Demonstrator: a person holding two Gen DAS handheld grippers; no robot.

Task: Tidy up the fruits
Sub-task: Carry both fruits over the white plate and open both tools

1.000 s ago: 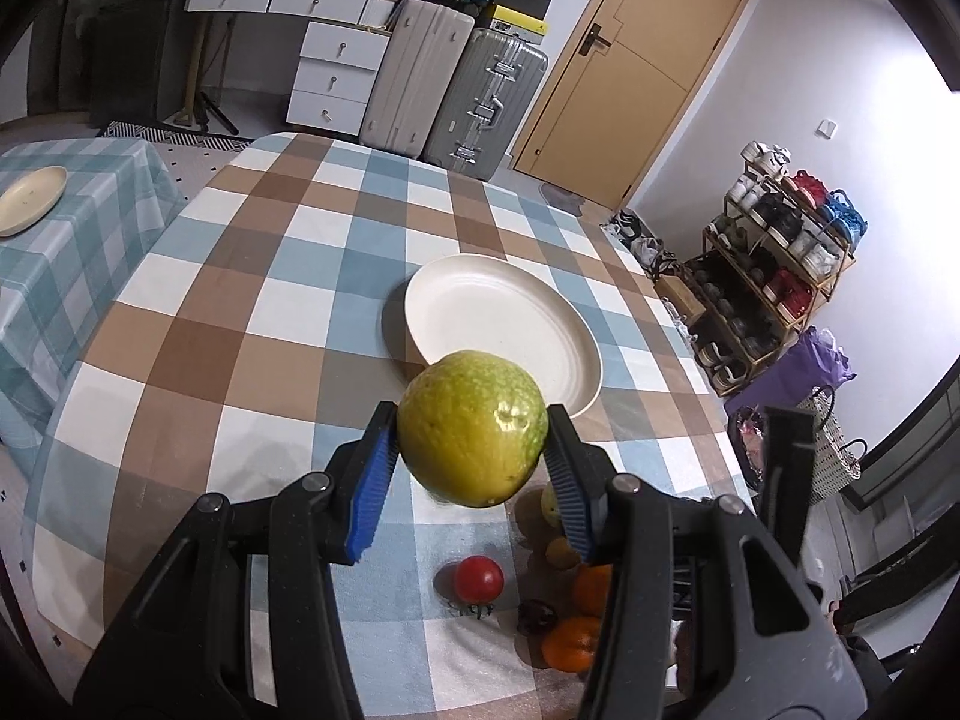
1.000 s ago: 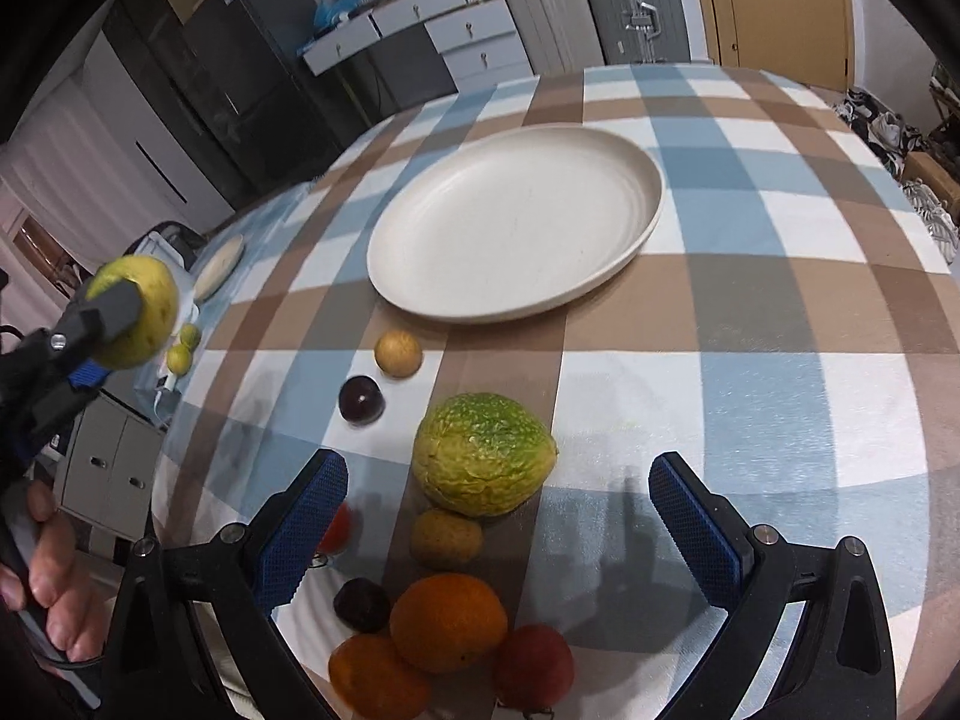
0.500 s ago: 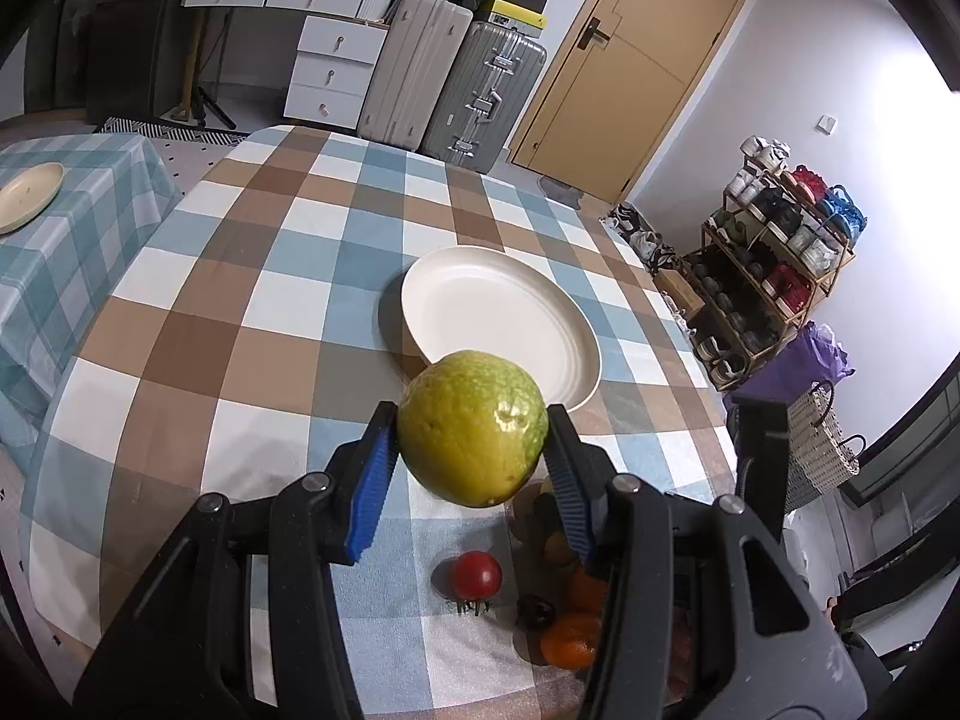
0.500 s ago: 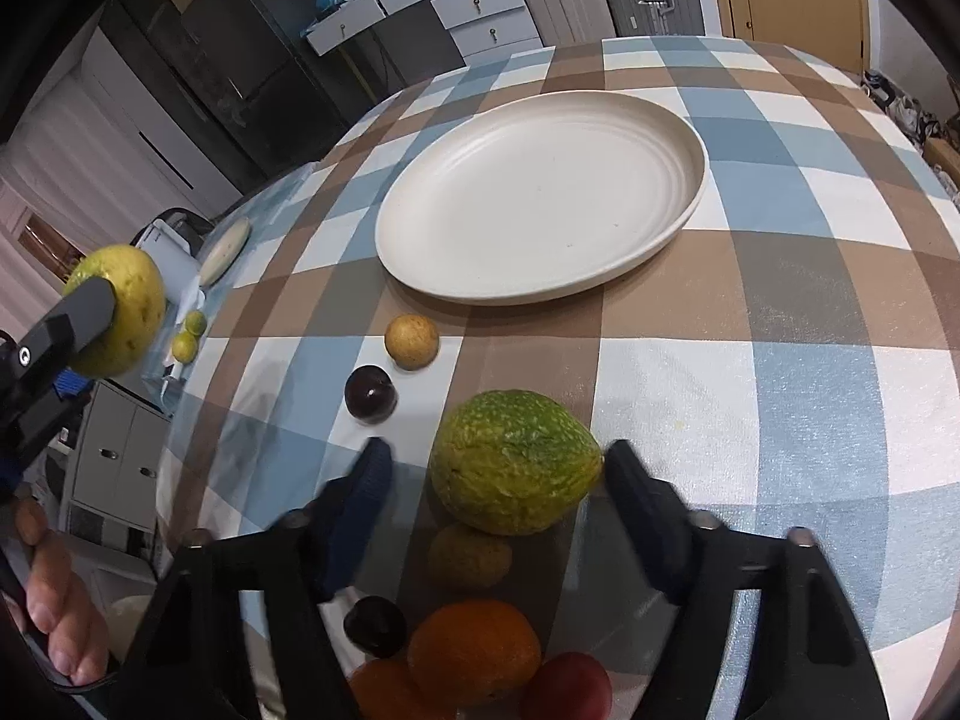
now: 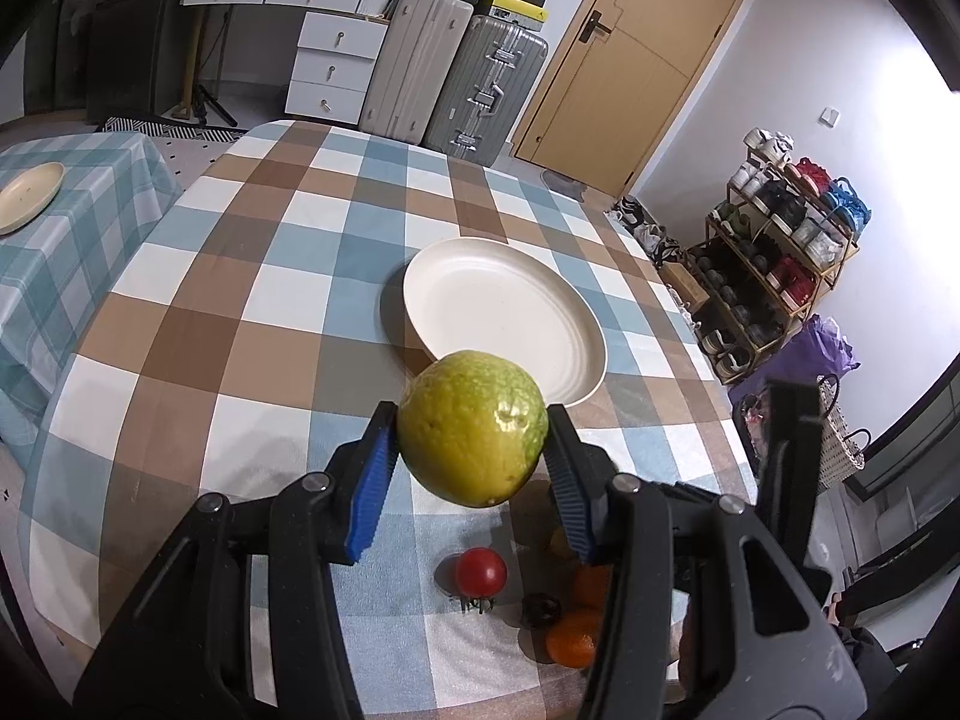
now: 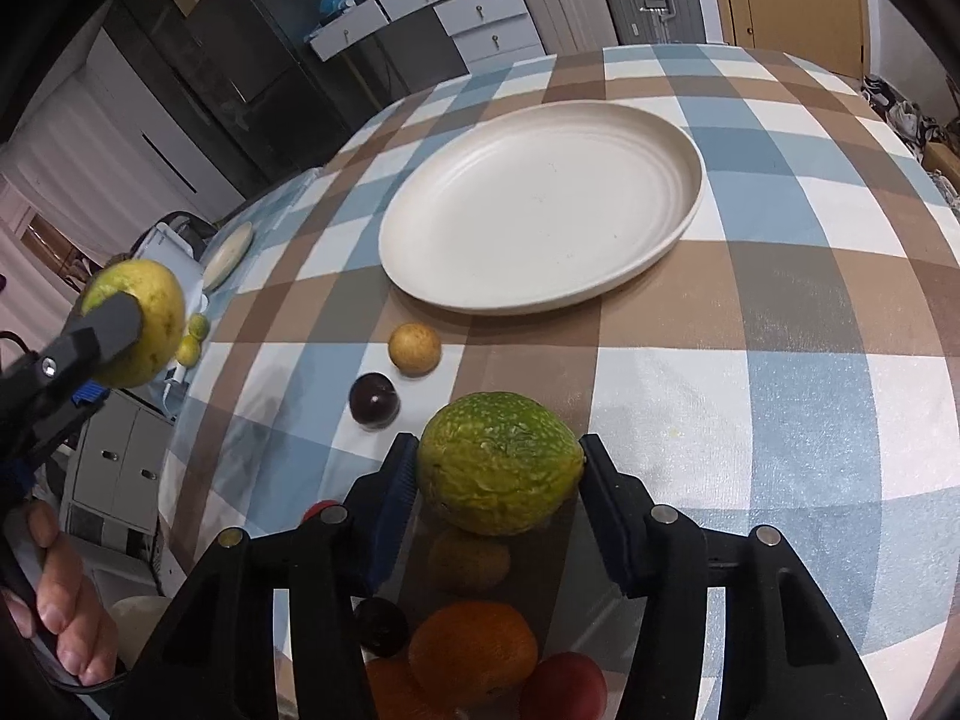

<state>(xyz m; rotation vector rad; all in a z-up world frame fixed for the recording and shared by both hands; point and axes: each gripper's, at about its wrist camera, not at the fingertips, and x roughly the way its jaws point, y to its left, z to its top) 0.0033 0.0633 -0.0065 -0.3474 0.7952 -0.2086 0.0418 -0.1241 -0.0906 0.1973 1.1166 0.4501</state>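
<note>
My left gripper (image 5: 471, 456) is shut on a smooth yellow-green guava (image 5: 474, 427) and holds it in the air, short of the empty white plate (image 5: 501, 315). It also shows at the left of the right wrist view (image 6: 135, 321). My right gripper (image 6: 498, 474) is shut on a bumpy green fruit (image 6: 498, 471) on the checked tablecloth, near the plate (image 6: 540, 204). Behind that fruit lie a small tan fruit (image 6: 414, 348) and a dark plum (image 6: 374, 399). Under the fingers lie oranges (image 6: 474, 648), a brown fruit (image 6: 468, 558) and a red fruit (image 6: 570, 684).
A red tomato (image 5: 480, 570), a dark fruit (image 5: 540, 609) and oranges (image 5: 573, 636) lie near the table's front edge. A second table with a small plate (image 5: 27, 195) stands to the left. Suitcases (image 5: 456, 72), drawers and a shoe rack (image 5: 774, 258) stand beyond the table.
My right gripper has moved forward and closed from wide open onto the bumpy green fruit. My left gripper has risen a little with the guava still held.
</note>
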